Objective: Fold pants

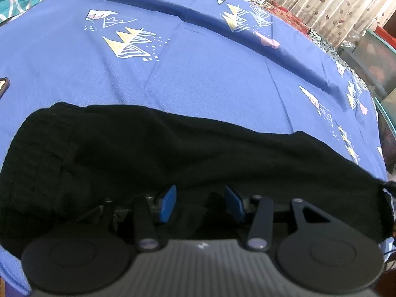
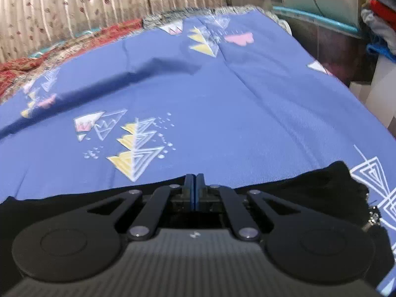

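Note:
The black pants (image 1: 153,148) lie across the near part of a blue patterned bed sheet (image 1: 198,69), folded lengthwise into a long band. My left gripper (image 1: 201,201) hovers over the pants with its blue pads (image 1: 168,204) apart and nothing between them. In the right wrist view the pants (image 2: 321,180) run under the gripper along the bottom of the frame. My right gripper (image 2: 195,185) has its fingers pressed together at the far edge of the pants; whether cloth is pinched between them is hidden.
The sheet (image 2: 222,99) has a long raised crease (image 1: 198,17) across the far side. A dark phone-like object (image 1: 3,85) lies at the left edge. Curtains (image 2: 74,5) hang behind the bed. Furniture and stacked clothes (image 2: 378,17) stand to the right.

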`<state>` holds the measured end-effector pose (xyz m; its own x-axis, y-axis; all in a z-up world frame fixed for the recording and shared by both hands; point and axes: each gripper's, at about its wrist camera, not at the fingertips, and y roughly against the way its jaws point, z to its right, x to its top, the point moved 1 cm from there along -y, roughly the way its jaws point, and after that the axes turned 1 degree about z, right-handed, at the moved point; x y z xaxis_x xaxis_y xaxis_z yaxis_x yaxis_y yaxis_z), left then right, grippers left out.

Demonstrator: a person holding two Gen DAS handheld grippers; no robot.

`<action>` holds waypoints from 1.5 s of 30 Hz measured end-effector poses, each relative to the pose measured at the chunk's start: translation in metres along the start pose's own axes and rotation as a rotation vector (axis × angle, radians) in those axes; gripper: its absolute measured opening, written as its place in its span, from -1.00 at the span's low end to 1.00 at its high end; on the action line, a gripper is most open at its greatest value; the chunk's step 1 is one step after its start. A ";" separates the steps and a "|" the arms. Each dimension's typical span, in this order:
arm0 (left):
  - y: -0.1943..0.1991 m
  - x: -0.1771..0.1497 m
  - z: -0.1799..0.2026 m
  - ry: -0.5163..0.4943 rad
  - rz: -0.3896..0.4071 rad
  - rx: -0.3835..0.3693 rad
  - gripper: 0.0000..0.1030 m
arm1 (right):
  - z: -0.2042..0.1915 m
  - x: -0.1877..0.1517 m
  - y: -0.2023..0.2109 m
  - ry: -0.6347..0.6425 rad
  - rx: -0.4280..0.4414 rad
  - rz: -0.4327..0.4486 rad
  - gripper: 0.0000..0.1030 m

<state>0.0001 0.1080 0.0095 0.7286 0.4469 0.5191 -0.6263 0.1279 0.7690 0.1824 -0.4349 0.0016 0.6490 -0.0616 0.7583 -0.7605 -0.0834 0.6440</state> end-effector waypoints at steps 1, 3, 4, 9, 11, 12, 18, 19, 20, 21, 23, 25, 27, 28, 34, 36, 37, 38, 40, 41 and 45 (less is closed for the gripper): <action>0.000 0.000 0.000 -0.002 0.000 0.000 -0.13 | -0.002 -0.005 -0.012 0.019 -0.021 -0.039 -0.93; 0.002 0.000 0.000 0.000 0.000 -0.006 -0.13 | -0.004 -0.019 -0.026 0.046 -0.039 -0.053 -0.91; 0.004 0.000 -0.001 0.004 0.001 -0.011 -0.13 | -0.006 -0.019 -0.025 0.047 -0.045 -0.046 -0.90; 0.038 0.001 -0.010 0.027 0.059 -0.049 -0.10 | 0.006 -0.011 0.012 -0.092 -0.022 0.013 -0.28; 0.060 0.001 -0.017 0.037 0.112 -0.067 -0.07 | -0.001 -0.011 0.036 -0.112 0.025 0.072 -0.28; 0.072 0.001 -0.023 0.047 0.143 -0.067 -0.02 | -0.007 -0.011 0.044 -0.108 0.052 0.084 -0.28; 0.087 -0.008 -0.067 0.139 0.172 0.023 0.04 | -0.055 -0.049 0.061 -0.120 0.279 0.032 -0.29; 0.081 -0.011 -0.072 0.140 0.147 0.032 0.04 | -0.059 -0.059 0.056 -0.132 0.284 0.002 -0.29; 0.073 -0.015 -0.075 0.124 0.125 0.045 0.02 | -0.061 -0.071 0.047 -0.150 0.269 -0.039 -0.29; 0.066 -0.017 -0.075 0.091 0.111 0.073 -0.03 | -0.059 -0.080 0.038 -0.176 0.255 -0.076 -0.31; 0.066 -0.016 -0.070 0.052 0.111 0.100 -0.03 | -0.042 -0.087 0.038 -0.273 0.294 -0.070 -0.32; 0.080 -0.010 -0.065 0.071 0.122 0.065 -0.01 | -0.016 -0.080 0.058 -0.391 0.338 -0.017 -0.29; 0.101 -0.003 -0.061 0.103 0.180 -0.015 0.02 | 0.015 -0.078 0.086 -0.448 0.338 0.108 -0.09; 0.107 0.001 -0.059 0.104 0.205 -0.032 0.03 | 0.033 -0.079 0.099 -0.481 0.308 0.154 -0.07; 0.089 0.014 -0.006 0.066 0.160 -0.109 0.04 | 0.135 -0.126 0.127 -0.725 0.182 0.276 -0.04; 0.069 0.013 0.020 0.033 0.093 -0.126 0.04 | 0.149 -0.141 0.122 -0.778 0.169 0.288 -0.03; 0.061 0.011 0.033 0.016 0.065 -0.142 0.04 | 0.150 -0.143 0.115 -0.798 0.171 0.285 -0.03; 0.054 0.010 0.045 0.003 0.042 -0.157 0.04 | 0.154 -0.146 0.108 -0.821 0.177 0.278 -0.03; 0.041 0.007 0.065 -0.025 0.006 -0.185 0.04 | 0.160 -0.145 0.096 -0.842 0.200 0.293 -0.04; 0.038 0.004 0.075 -0.040 -0.007 -0.193 0.04 | 0.164 -0.142 0.087 -0.853 0.209 0.310 -0.04; 0.030 -0.010 0.099 -0.092 -0.042 -0.203 0.04 | 0.176 -0.117 0.074 -0.841 0.208 0.348 -0.06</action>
<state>0.0015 0.0197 0.0649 0.7717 0.3563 0.5268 -0.6309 0.3247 0.7046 0.0542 -0.6094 -0.0572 0.2511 -0.8099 0.5302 -0.9484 -0.0962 0.3021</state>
